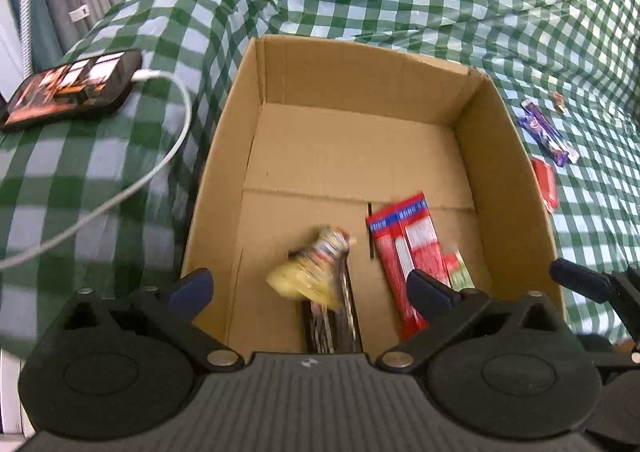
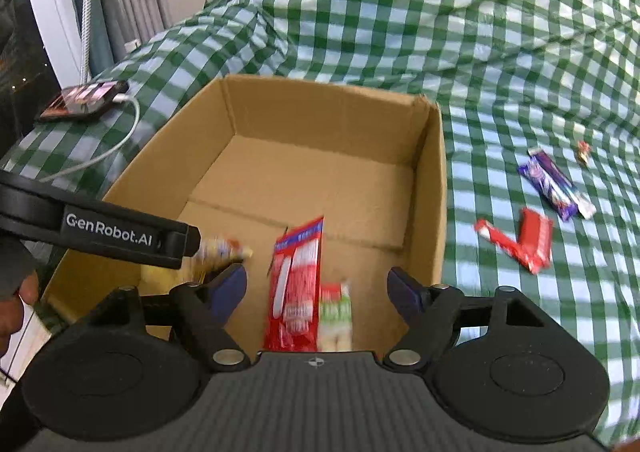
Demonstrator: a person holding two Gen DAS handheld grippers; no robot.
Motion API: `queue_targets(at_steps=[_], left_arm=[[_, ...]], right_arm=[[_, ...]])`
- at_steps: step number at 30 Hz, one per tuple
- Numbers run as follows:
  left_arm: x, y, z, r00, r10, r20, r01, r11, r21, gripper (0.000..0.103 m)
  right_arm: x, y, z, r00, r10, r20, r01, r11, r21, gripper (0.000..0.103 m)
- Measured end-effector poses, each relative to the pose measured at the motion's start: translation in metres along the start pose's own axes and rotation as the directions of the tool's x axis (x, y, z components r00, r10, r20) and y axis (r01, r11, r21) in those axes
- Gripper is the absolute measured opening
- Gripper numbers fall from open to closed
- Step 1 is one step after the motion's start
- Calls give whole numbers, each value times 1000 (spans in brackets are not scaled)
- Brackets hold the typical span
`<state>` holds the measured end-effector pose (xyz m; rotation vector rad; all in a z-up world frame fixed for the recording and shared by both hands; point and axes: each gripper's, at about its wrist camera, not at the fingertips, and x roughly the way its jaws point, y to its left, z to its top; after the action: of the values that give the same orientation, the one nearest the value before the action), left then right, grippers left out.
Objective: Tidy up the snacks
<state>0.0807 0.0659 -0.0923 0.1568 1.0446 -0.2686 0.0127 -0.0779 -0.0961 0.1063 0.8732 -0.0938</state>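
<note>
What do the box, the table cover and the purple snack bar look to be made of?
Box: plain brown cardboard, matte, with fold creases and raw cut edges. Table cover: green-and-white checked sheet, probably thin plastic, since its wrinkles catch a slight sheen; it could be cloth. Purple snack bar: glossy plastic-film wrapper, judging by its shine and crimped white end.

Yellow snack packet (image 1: 310, 272), in cardboard box (image 1: 352, 156): motion-blurred, print unreadable; in the right wrist view partly hidden behind left gripper (image 1: 310, 288). Dark bar (image 1: 332, 326) beneath it: near end cut off by gripper body. Small wrapped sweet (image 2: 583, 151), far right on cloth: too small to identify. Red-green packet (image 2: 336, 316): blurred.
</note>
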Motion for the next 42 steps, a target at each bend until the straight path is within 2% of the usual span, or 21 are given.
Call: queue_targets(at_steps=[4, 10, 17, 31, 42], left_arm=[[-27, 4, -25, 1000, 13, 6, -13, 1000, -7, 103], [-65, 2, -62, 1000, 7, 14, -7, 1000, -10, 103], [-104, -2, -90, 995, 25, 91, -24, 1000, -17, 103], [-146, -19, -117, 980, 36, 194, -35, 999, -9, 103], [-156, -24, -127, 978, 30, 205, -28, 1000, -14, 103]], right_arm=[[-32, 10, -19, 1000, 5, 6, -5, 1000, -6, 89], [-68, 21, -39, 1000, 27, 13, -27, 1000, -4, 90], [-108, 31, -58, 997, 28, 67, -27, 1000, -13, 92], [-156, 28, -84, 988, -2, 156, 0, 1000, 15, 96], [-170, 24, -95, 983, 2, 181, -7, 1000, 23, 96]])
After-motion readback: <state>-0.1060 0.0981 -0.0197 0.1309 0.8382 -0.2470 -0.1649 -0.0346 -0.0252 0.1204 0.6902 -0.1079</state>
